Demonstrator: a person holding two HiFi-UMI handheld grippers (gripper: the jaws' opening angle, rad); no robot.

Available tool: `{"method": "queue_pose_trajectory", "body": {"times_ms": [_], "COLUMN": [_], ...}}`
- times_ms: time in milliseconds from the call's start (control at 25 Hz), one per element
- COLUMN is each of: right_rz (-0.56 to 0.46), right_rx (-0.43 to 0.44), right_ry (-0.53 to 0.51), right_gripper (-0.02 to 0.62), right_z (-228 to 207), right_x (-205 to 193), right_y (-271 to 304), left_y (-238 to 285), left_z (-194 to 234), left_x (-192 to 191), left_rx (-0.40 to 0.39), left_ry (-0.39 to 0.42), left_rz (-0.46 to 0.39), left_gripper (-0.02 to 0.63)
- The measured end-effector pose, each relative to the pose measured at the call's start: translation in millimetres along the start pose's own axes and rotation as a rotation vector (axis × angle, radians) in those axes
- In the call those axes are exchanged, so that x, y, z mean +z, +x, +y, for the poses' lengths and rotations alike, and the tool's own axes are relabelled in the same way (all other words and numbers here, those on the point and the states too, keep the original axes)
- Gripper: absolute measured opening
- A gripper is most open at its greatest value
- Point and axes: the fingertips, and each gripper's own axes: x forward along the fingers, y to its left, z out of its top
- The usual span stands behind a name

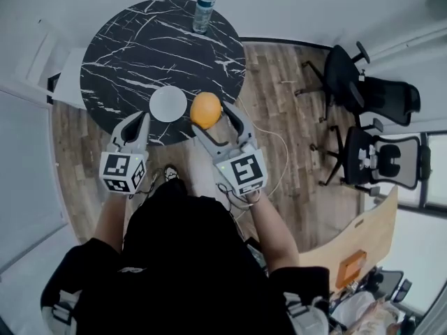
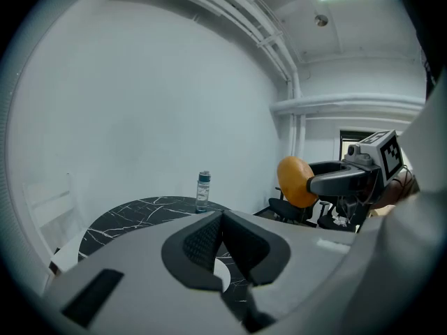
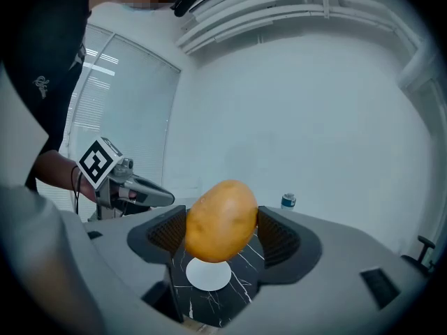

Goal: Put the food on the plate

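A yellow-orange potato (image 1: 206, 109) (image 3: 221, 220) hangs in the air, with my right gripper (image 1: 211, 114) (image 3: 222, 232) shut on it. It hovers just right of a small white plate (image 1: 167, 103) (image 3: 207, 273) that lies on the round black marble table (image 1: 140, 54). In the left gripper view the potato (image 2: 296, 181) shows at the right, held by the other gripper. My left gripper (image 1: 142, 123) (image 2: 222, 234) is shut with nothing between its pads, near the table's front edge, just left of and below the plate.
A water bottle (image 1: 204, 11) (image 2: 202, 190) stands at the table's far edge. Black office chairs (image 1: 363, 89) stand on the wooden floor to the right. A white wall runs behind the table. A wooden desk edge (image 1: 356, 236) lies at the lower right.
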Motion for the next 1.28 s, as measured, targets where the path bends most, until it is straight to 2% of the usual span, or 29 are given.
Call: {"method": "queue_pose_trajectory", "body": {"times_ms": [280, 440, 600, 800, 880, 1000, 1160, 1280], "right_rz": [0.059, 0.101, 0.123, 0.095, 0.100, 0.108, 0.102, 0.108], "right_rx": [0.039, 0.099, 0.182, 0.339, 0.385, 0.461, 0.560, 0.627], "right_ry": [-0.046, -0.032, -0.016, -0.004, -0.002, -0.008, -0.020, -0.041], "right_gripper": [0.313, 0.313, 0.313, 0.313, 0.313, 0.313, 0.313, 0.313], "right_z": [3, 6, 6, 8, 3, 0, -3, -4], "right_x": [-16, -36, -51, -61, -67, -75, -83, -94], "right_y": [40, 65, 91, 118, 129, 144, 160, 168], "left_y": [17, 26, 39, 55, 65, 78, 95, 108], "left_z": [23, 30, 36, 47, 42, 37, 38, 33], "left_x": [-9, -25, -41, -51, -53, -53, -44, -34], "left_rx": [-0.074, -0.068, -0.058, 0.008, -0.001, -0.022, -0.033, -0.086], "left_ry": [-0.016, -0.022, -0.080, -0.138, -0.154, -0.262, -0.460, -0.640], "left_rz": [0.050, 0.091, 0.134, 0.169, 0.192, 0.198, 0.154, 0.094], "left_gripper": [0.000, 0.000, 0.000, 0.002, 0.025, 0.082, 0.137, 0.194]}}
